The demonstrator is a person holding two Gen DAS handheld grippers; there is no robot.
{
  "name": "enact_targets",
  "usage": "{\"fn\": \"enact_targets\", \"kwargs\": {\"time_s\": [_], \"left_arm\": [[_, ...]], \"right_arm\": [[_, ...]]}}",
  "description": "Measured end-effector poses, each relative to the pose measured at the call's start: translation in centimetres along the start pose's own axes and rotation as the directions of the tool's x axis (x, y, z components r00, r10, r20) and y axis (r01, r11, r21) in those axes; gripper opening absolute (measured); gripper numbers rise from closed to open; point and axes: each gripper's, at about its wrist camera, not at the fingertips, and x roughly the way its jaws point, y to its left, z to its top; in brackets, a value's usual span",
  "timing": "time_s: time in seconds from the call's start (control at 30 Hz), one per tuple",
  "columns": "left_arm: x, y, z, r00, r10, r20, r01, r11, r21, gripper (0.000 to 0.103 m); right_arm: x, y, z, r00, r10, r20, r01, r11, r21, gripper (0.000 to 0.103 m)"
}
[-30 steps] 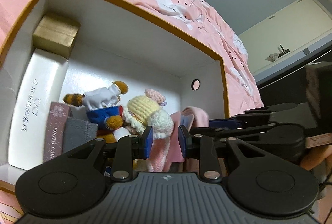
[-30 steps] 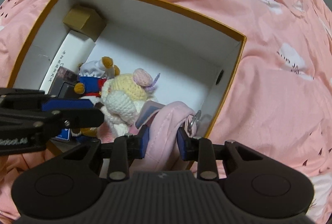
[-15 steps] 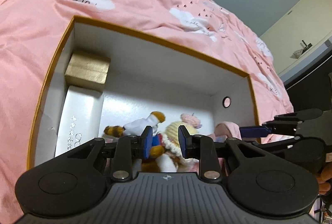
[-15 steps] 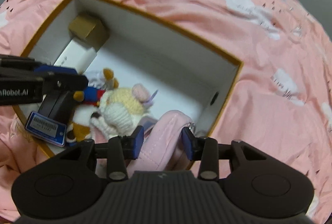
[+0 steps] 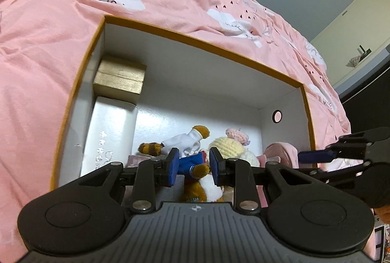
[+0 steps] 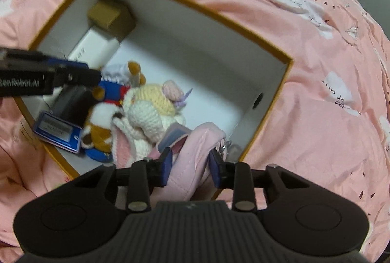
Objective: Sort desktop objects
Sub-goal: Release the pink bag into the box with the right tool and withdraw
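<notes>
A white box with an orange rim [image 5: 199, 42] [image 6: 287, 60] lies on a pink quilt. It holds a gold box [image 5: 119, 77] [image 6: 107, 13], a white carton [image 5: 109, 131] [image 6: 95, 48], a bear in blue and white [image 5: 187, 153] [image 6: 109, 92], a yellow crochet doll [image 5: 229, 146] [image 6: 151, 102], a blue tag [image 6: 57, 131] and a pink pouch [image 6: 195, 160] [image 5: 280, 153]. My left gripper [image 5: 193, 167] is open and empty above the toys. My right gripper [image 6: 191, 166] is open, its fingers either side of the pink pouch.
The pink quilt with cloud prints [image 5: 48, 43] [image 6: 329, 92] surrounds the box on all sides. A grey case [image 6: 73, 102] lies beside the bear. A cream cabinet [image 5: 360, 50] and a dark edge stand at the far right.
Both grippers have pulled back and up from the box, so more of it shows. The right gripper's jaws have opened wider around the pink pouch.
</notes>
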Motion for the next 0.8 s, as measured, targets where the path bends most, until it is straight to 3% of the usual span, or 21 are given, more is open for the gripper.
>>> {"fn": "enact_targets", "kwargs": {"time_s": [0.17,0.23,0.27,0.3,0.8], "left_arm": [[-1.0,-0.2,-0.7,1.000,-0.017,0.012,0.017,1.000,-0.004,0.030],[-1.4,-0.4,-1.0,1.000,-0.022,0.015,0.022,1.000,0.001,0.030],[-1.7,-0.5,-1.3,1.000,-0.022,0.017,0.022,1.000,0.003,0.030],[-1.9,-0.7,-1.6,1.000,-0.022,0.020,0.022,1.000,0.006,0.030],[-4.6,-2.0,-5.4,0.999,0.019,0.045,-0.022,0.998,0.051,0.030]], "right_arm": [[-2.0,0.1,-0.5,0.999,0.030,0.039,-0.030,0.999,0.020,0.041],[-2.2,0.5,-0.8,0.998,0.047,0.043,-0.048,0.999,0.005,0.034],[-2.3,0.7,-1.0,0.997,0.058,0.047,-0.057,0.998,-0.003,0.025],[-2.2,1.0,-1.0,0.996,0.068,0.054,-0.068,0.998,-0.012,0.024],[1.3,2.6,-2.8,0.994,0.074,0.079,-0.076,0.997,0.027,0.026]]}}
